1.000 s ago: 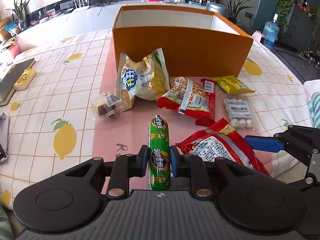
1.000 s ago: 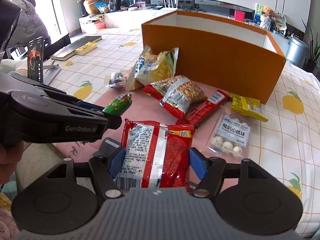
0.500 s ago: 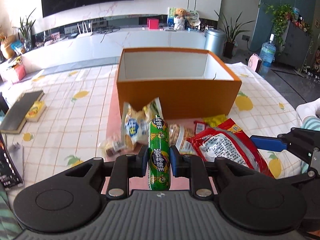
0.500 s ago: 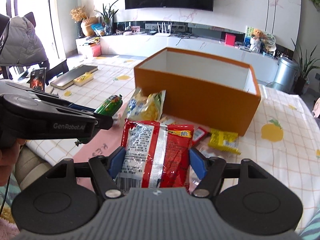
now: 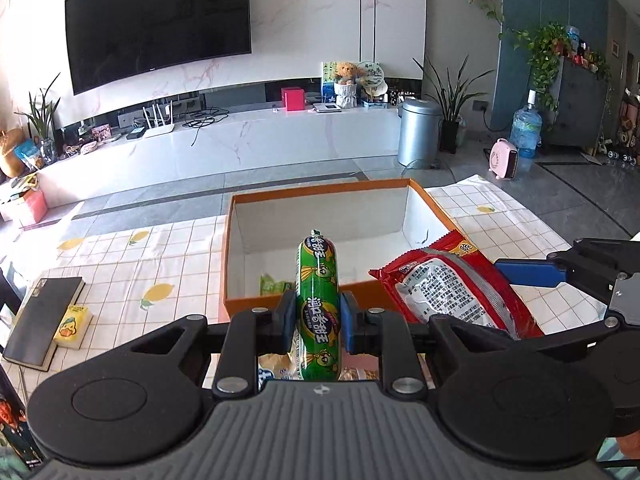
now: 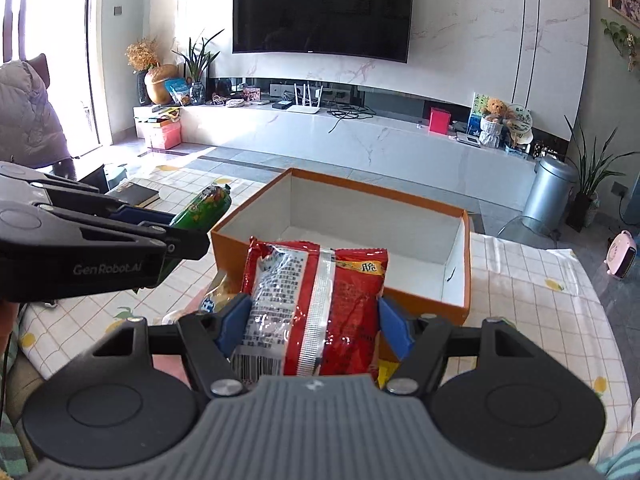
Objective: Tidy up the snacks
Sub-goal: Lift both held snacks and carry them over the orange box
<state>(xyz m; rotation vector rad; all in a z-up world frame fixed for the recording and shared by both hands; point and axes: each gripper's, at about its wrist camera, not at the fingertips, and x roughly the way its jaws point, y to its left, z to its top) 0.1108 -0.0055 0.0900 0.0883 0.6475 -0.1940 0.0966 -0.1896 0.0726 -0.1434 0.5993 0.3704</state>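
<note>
green sausage (image 5: pixel 318 304) pinched between left jaws, red packet (image 6: pixel 316 304) between right jaws — both gripped

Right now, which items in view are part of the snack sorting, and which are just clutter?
In the job:
- green sausage stick, clamped in left gripper
- red crinkly snack packet, clamped in right gripper
- open orange cardboard box

Lying about:
- black book
- small yellow carton
- silver bin
</note>
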